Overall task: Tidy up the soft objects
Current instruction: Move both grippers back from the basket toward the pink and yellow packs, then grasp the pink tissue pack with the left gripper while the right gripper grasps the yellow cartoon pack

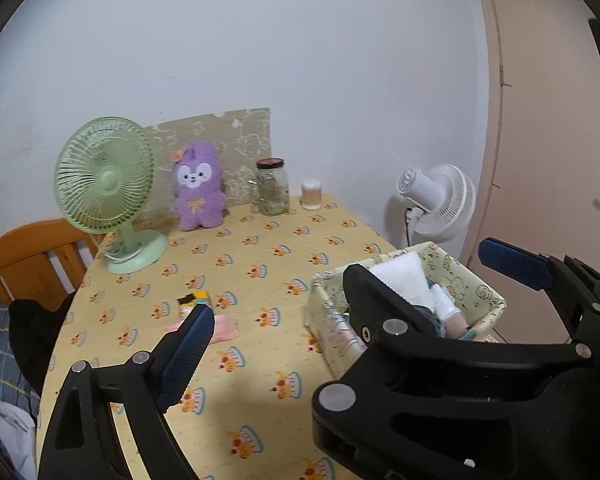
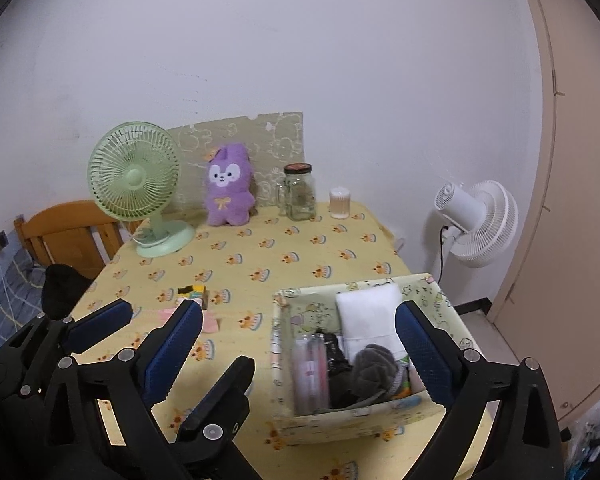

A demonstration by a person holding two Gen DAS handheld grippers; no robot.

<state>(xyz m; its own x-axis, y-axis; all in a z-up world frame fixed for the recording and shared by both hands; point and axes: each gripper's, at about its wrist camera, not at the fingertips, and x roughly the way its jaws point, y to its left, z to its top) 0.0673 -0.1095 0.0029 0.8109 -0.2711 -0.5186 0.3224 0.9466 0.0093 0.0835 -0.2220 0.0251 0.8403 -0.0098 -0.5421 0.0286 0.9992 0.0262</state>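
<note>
A fabric storage box (image 2: 284,364) printed with cartoons stands on the table's right front; it also shows in the left wrist view (image 1: 328,320). It holds a white folded cloth (image 2: 370,314), a grey soft item (image 2: 374,368), dark items and a pink pack. A pink cloth (image 1: 224,328) and a yellow-black small item (image 1: 194,300) lie on the table left of the box. A purple plush bunny (image 2: 228,190) stands at the back. My left gripper (image 1: 348,292) is open and empty. My right gripper (image 2: 298,338) is open and empty over the box's near side. The left gripper (image 2: 162,354) also shows beside it.
A green desk fan (image 2: 138,184) stands at the back left. A glass jar (image 2: 298,192) and a small cup (image 2: 339,202) stand at the back. A white floor fan (image 2: 476,222) stands right of the table. A wooden chair (image 2: 68,232) is at left. A door is at right.
</note>
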